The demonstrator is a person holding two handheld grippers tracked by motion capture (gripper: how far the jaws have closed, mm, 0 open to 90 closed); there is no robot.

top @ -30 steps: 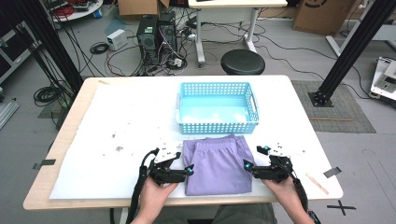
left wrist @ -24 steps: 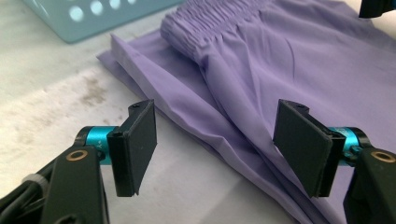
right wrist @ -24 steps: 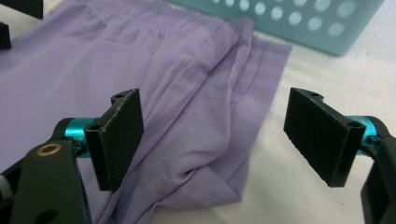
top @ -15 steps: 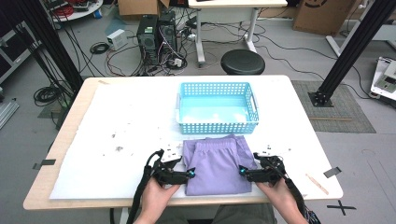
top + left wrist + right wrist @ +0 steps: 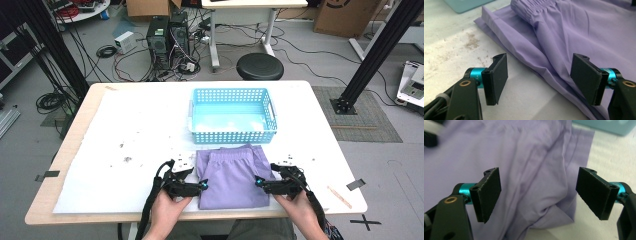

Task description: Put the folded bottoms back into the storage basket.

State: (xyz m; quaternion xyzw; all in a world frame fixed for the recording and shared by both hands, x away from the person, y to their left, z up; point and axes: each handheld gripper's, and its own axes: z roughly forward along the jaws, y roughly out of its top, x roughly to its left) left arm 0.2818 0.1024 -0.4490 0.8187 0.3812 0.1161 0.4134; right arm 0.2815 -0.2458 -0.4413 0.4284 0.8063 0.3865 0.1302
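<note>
Folded lilac shorts (image 5: pixel 232 177) lie flat near the table's front edge, their elastic waistband toward the basket. My left gripper (image 5: pixel 201 186) stands open at the garment's left edge; in the left gripper view its jaws straddle that folded edge (image 5: pixel 541 60) just above the table. On the opposite side my right gripper (image 5: pixel 259 181) is open too, its jaws spread over the right edge of the shorts (image 5: pixel 536 195). Nothing is clamped between either pair of pads.
A light blue perforated basket (image 5: pixel 232 136) sits just beyond the shorts, with nothing in it. The white table cover (image 5: pixel 125 135) carries dark specks at the left. Tape bits and a wooden stick (image 5: pixel 339 194) lie at the right front. Floor cables, computers and a stool stand behind.
Both grippers have moved inward from beside the shorts to its left and right edges, and lowered toward the table. The shorts lie as before.
</note>
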